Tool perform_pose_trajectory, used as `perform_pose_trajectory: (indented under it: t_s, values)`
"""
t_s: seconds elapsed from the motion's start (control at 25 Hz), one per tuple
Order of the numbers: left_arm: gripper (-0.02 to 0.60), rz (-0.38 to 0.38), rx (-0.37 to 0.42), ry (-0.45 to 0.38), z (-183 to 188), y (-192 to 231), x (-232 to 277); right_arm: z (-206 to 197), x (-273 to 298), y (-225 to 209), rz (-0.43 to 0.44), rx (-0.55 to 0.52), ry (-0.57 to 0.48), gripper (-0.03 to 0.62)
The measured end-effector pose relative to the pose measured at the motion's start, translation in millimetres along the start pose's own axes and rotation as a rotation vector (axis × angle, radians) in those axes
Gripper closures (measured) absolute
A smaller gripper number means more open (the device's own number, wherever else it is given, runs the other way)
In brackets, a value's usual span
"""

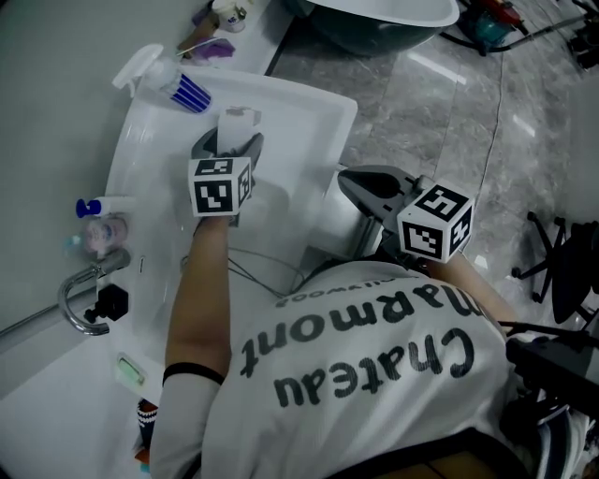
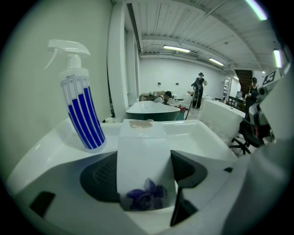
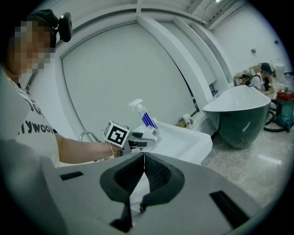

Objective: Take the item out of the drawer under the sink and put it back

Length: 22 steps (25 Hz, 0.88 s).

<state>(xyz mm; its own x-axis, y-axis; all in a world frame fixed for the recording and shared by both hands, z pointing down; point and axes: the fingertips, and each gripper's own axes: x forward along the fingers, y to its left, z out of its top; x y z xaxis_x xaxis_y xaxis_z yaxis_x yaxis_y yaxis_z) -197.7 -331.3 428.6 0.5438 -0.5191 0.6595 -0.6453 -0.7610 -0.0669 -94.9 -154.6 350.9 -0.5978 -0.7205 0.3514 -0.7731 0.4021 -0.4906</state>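
Note:
My left gripper (image 1: 227,150) is shut on a white carton (image 1: 240,120) printed with a purple flower, held above the white sink (image 1: 299,112). In the left gripper view the carton (image 2: 144,156) stands upright between the jaws of the left gripper (image 2: 144,176). Level with the cabinet front below the sink rim, my right gripper (image 1: 356,180) is out to the right. The right gripper view shows the right gripper (image 3: 144,167) with its pads pressed together and nothing between them, and the left gripper (image 3: 146,137) with the carton beyond. No drawer shows clearly.
A spray bottle (image 1: 167,79) with blue stripes stands on the sink's far corner. The chrome tap (image 1: 82,304) and small bottles (image 1: 98,229) are at the left. A dark green bathtub (image 1: 374,21) lies beyond, and an office chair (image 1: 562,267) stands at the right.

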Motion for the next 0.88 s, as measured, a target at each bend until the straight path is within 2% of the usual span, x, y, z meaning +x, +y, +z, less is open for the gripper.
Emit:
perform_pose_trajectory:
  t_s: [0.32,0.56,0.88]
  values:
    - [0.253,0.007,-0.022,0.021,1,1,5,-1,-1,0,0.001,0.001,0.007,0.583]
    - [0.253,0.003,-0.09,0.023,0,6,12,-3,1,2,0.007,0.001,0.009,0.583]
    - [0.253,0.013,-0.098,0.04,-1,7,21,-3,-3,-4,-0.01,0.008,-0.001,0.583]
